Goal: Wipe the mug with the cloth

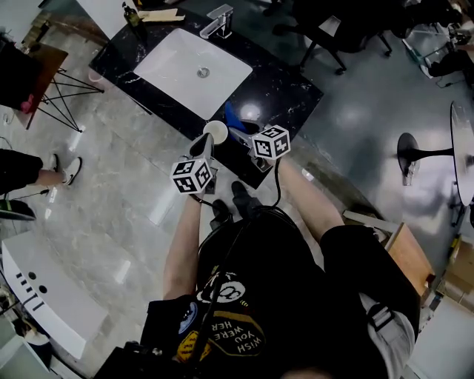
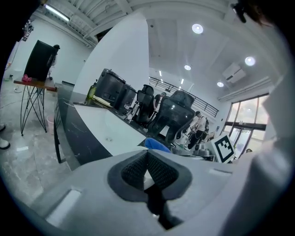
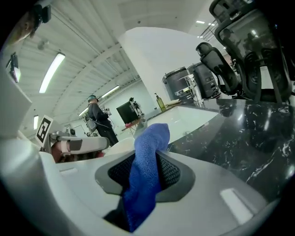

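Two outstretched forearms (image 1: 183,244); left gripper (image 2: 147,168) on mug (image 1: 215,131), right gripper (image 3: 148,177) on cloth (image 3: 152,138).

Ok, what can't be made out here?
Head view: the left tool covers all of the mug but its rim.
Right gripper view: lower end of the cloth hidden inside the right tool.
Head view: bottle too small to identify.
Head view: whether cloth touches mug, hidden by the tools.

The left forearm (image 1: 181,240) and right forearm (image 1: 311,196) are stretched forward, with the two grippers held close side by side. The left gripper (image 1: 207,144) is angled slightly downward, its jaws closed on a white mug (image 1: 215,131). The right gripper (image 1: 240,134) is clamped on a blue cloth (image 3: 148,152).
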